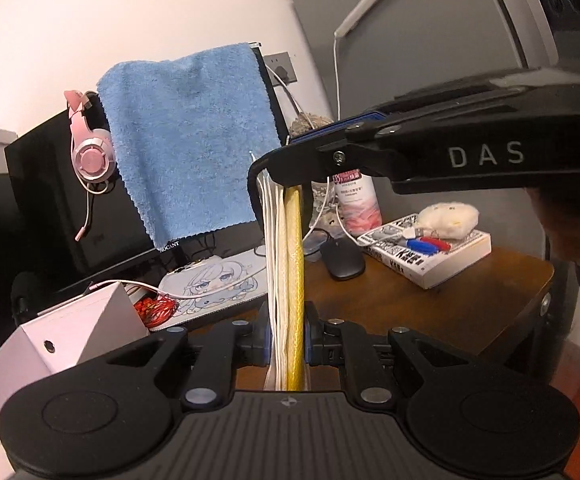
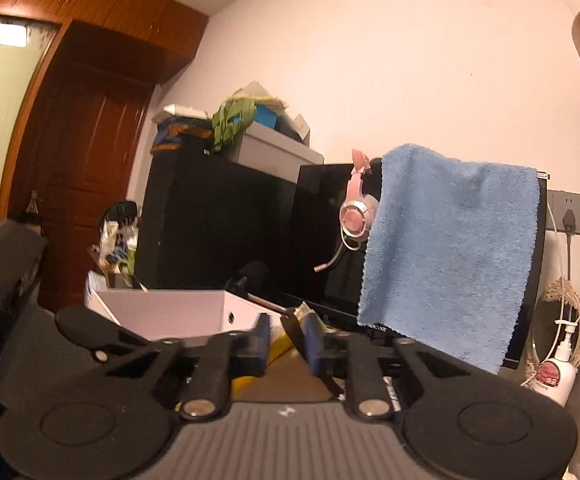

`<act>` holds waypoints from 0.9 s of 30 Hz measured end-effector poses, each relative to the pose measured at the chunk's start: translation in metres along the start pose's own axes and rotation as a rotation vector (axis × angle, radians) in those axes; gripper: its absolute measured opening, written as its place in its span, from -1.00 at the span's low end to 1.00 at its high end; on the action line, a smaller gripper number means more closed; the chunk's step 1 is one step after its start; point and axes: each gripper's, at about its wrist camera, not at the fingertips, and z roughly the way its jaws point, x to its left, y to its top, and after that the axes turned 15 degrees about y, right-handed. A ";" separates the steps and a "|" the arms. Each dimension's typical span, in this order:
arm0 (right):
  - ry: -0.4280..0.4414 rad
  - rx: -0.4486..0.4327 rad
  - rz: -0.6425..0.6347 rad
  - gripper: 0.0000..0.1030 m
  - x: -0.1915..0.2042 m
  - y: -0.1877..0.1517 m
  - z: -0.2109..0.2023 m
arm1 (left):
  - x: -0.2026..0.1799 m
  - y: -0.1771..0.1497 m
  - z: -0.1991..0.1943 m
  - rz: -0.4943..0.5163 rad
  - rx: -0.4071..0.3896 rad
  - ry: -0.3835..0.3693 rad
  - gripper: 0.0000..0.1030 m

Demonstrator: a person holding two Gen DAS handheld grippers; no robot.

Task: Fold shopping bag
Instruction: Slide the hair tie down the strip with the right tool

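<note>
The folded shopping bag (image 1: pixel 286 264) shows edge-on in the left wrist view as a narrow stack of white and yellow layers standing upright over the wooden table (image 1: pixel 429 304). My left gripper (image 1: pixel 288 340) is shut on its lower end. From the right, my right gripper (image 1: pixel 278 164) clamps the bag's top end, where a black handle strap (image 1: pixel 253 188) loops out. In the right wrist view, the right gripper (image 2: pixel 288 340) holds a yellow piece of the bag (image 2: pixel 280 348) and the black strap (image 2: pixel 293 330) between its blue pads (image 2: pixel 313 344). A hand (image 1: pixel 569 228) holds the right gripper.
A blue towel (image 1: pixel 186 136) and pink headset (image 1: pixel 90 152) hang on a black monitor (image 1: pixel 50 208). On the table lie a white box (image 1: pixel 70 332), printed mouse pad (image 1: pixel 218 284), black mouse (image 1: pixel 343 258), book (image 1: pixel 429 252) with markers, and lotion bottle (image 1: pixel 355 200).
</note>
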 end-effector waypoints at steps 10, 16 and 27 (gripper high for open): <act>-0.032 0.070 -0.082 -0.91 0.013 -0.007 0.008 | -0.005 0.000 0.007 0.008 0.056 -0.012 -0.78; -0.063 0.118 -0.174 -0.95 0.026 -0.013 0.011 | -0.003 0.000 0.013 -0.019 0.099 -0.035 -0.78; 0.116 0.064 0.177 -0.92 -0.011 -0.027 0.003 | 0.006 -0.005 0.017 -0.106 0.122 -0.123 -0.78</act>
